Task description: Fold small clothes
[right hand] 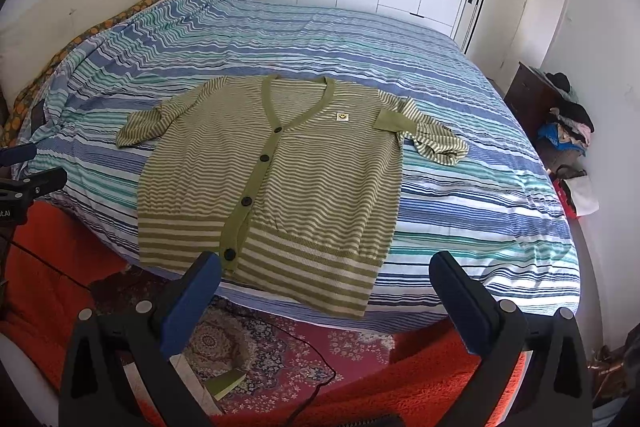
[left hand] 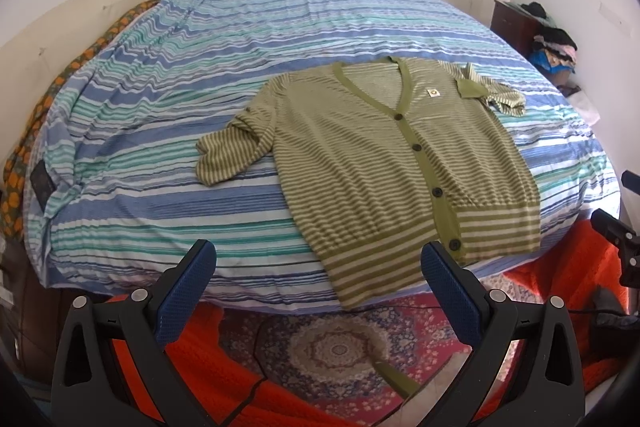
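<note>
While lying flat, cardigan (right hand: pixel 276 183) points collar away, hem toward bed (right hand: pixel 460 211) edge.

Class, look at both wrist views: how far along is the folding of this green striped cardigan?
Done: the cardigan lies spread front-up and buttoned on the striped bed cover, both sleeves bunched at its sides. In hand: nothing; the left gripper and right gripper hover open near the hem, gripping no cloth. Left: every fold, sleeves and body alike.
</note>
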{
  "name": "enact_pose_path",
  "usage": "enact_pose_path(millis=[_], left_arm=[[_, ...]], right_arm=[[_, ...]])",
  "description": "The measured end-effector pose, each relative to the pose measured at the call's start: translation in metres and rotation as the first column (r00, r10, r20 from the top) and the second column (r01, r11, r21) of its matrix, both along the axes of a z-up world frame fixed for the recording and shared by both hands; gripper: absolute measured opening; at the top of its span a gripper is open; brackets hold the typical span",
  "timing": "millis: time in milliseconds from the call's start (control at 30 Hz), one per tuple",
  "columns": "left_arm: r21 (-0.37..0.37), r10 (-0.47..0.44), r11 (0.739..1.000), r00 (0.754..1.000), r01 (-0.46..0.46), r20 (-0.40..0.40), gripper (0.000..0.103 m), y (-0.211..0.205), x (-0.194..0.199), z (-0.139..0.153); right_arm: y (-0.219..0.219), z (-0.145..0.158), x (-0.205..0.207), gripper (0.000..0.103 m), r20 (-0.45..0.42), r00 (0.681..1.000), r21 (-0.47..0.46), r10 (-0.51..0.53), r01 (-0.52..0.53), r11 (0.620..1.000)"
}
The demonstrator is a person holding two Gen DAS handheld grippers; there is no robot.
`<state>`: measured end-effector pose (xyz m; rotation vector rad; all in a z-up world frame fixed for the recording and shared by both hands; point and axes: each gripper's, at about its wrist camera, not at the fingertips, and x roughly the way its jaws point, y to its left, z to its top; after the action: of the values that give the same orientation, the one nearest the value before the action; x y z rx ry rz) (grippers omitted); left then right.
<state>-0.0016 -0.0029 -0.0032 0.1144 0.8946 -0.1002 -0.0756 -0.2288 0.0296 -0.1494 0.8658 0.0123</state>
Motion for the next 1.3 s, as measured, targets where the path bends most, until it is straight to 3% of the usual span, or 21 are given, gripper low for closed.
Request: enact_pose_path(millis=[1300], left_arm=[[0.015,0.007,1.000,0.999,-0.007,-0.053,0.102,-0.0024,0.0063,-0.0087]], right_arm=[[0.0033,-0.0007,0.0019,0.103,-0.008,1.000,0.002,-0.008,0.008,1.000]])
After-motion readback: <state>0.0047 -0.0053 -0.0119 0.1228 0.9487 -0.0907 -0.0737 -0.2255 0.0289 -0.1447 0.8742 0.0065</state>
